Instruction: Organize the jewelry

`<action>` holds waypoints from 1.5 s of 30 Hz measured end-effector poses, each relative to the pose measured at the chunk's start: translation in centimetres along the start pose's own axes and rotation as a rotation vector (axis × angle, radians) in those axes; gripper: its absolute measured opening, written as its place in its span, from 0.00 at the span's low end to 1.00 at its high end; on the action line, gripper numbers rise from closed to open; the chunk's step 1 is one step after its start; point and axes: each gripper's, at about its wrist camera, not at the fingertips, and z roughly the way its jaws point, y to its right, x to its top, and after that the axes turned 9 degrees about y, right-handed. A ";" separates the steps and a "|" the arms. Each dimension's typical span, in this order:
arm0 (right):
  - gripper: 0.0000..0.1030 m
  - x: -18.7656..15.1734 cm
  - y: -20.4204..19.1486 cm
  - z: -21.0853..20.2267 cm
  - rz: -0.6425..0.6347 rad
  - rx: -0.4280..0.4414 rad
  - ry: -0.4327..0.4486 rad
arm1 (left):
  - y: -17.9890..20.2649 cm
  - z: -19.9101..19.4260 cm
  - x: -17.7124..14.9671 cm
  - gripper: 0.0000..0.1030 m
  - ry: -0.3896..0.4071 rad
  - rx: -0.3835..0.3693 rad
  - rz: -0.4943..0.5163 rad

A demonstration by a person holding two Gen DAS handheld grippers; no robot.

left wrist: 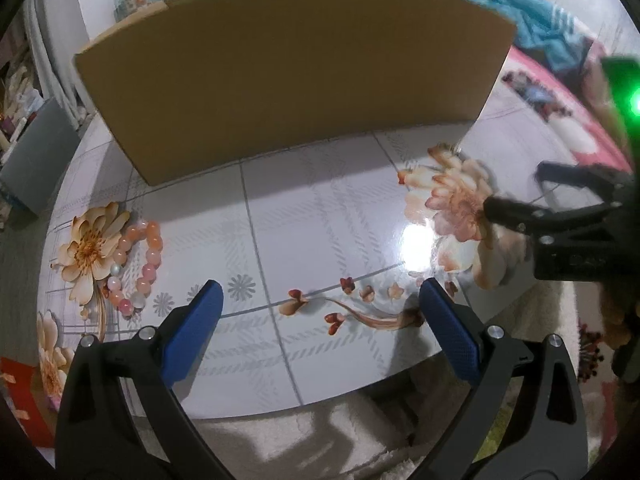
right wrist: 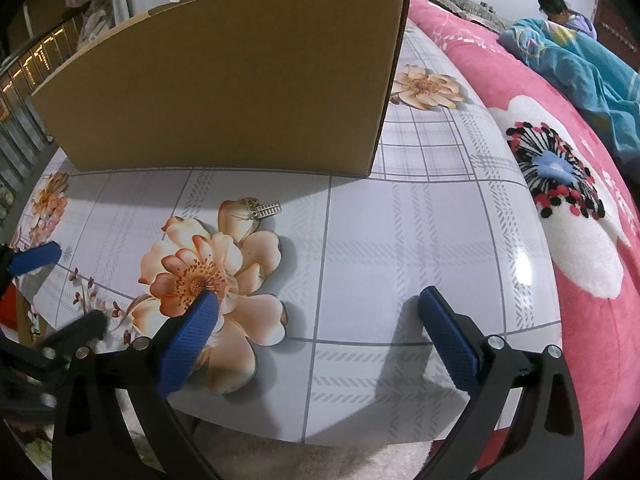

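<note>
**Currently on the table: two pieces of jewelry, one box, both tools unloaded**

Item 1. A bead bracelet (left wrist: pixel 134 266) of pink, orange and white beads is seen in the left wrist view, lying flat on the table (left wrist: pixel 320 216) over a printed flower, ahead and to the left of the left gripper (left wrist: pixel 320 300).

Item 2. A small silver pendant (right wrist: pixel 266 209) with a fine chain is seen in the right wrist view, lying on a printed petal just in front of the cardboard box (right wrist: pixel 240 88), well ahead of the right gripper (right wrist: pixel 318 312).

Item 3. The cardboard box is placed upright at the far side of the table; its inside is hidden from both cameras.

Item 4. Left gripper: jaws spread wide, nothing held, positioned at the near table edge.

Item 5. Right gripper: jaws likewise spread wide and unloaded, its left pad (right wrist: pixel 192 328) lying over a printed flower.

Item 6. A pink blanket (right wrist: pixel 560 184) is recorded beside the table on the right.
</note>
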 end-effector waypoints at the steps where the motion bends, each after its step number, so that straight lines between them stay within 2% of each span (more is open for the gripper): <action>1: 0.94 0.0 0.0 0.0 -0.001 0.002 0.000 | -0.8 -0.9 0.1 0.92 0.041 -0.007 -0.011; 5: 0.94 0.0 0.2 0.0 -0.003 0.005 0.005 | -4.3 -3.7 0.2 0.92 0.174 0.044 -0.023; 6: 0.94 -0.1 0.1 0.0 -0.002 0.005 0.008 | -5.3 -4.0 0.2 0.92 0.186 0.053 -0.034; 7: 0.94 0.0 0.1 0.0 -0.002 0.004 0.010 | -6.6 -4.2 0.1 0.90 0.191 0.053 -0.048; 8: 0.94 0.0 0.1 0.0 -0.003 0.003 0.011 | -7.2 -4.3 0.1 0.81 0.194 0.053 -0.053; 14: 0.94 -0.3 -0.3 -0.3 -0.024 0.007 0.028 | -9.0 -2.9 0.2 0.50 0.136 0.018 -0.026; 16: 0.94 -0.3 -0.3 -0.5 -0.022 0.019 0.035 | -8.9 -2.5 0.3 0.43 0.123 0.008 -0.014; 21: 0.90 0.0 0.2 -1.0 0.016 0.095 0.049 | -8.8 -0.8 0.3 0.40 0.075 0.026 0.018; 24: 0.85 0.2 0.2 -1.2 0.011 0.109 0.064 | -9.4 -0.1 0.2 0.33 0.047 0.027 -0.003; 27: 0.80 0.5 0.2 -1.6 0.017 0.140 0.084 | -9.6 0.1 0.3 0.26 0.052 0.032 0.002; 30: 0.75 0.7 0.2 -2.0 0.024 0.164 0.108 | -9.4 0.1 0.5 0.15 0.055 0.042 0.015; 31: 0.74 0.9 0.2 -2.0 0.026 0.170 0.114 | -9.3 0.2 0.6 0.09 0.056 0.043 0.021; 37: 0.60 1.5 0.5 -2.2 0.020 0.204 0.147 | -7.4 0.6 1.0 0.08 0.061 -0.034 0.028; 39: 0.55 1.7 0.5 -2.0 0.013 0.213 0.144 | -6.0 0.8 1.1 0.08 0.069 -0.070 0.047; 45: 0.43 2.2 -0.6 -0.7 -0.057 0.215 0.117 | -4.1 1.4 1.4 0.08 0.083 -0.112 0.065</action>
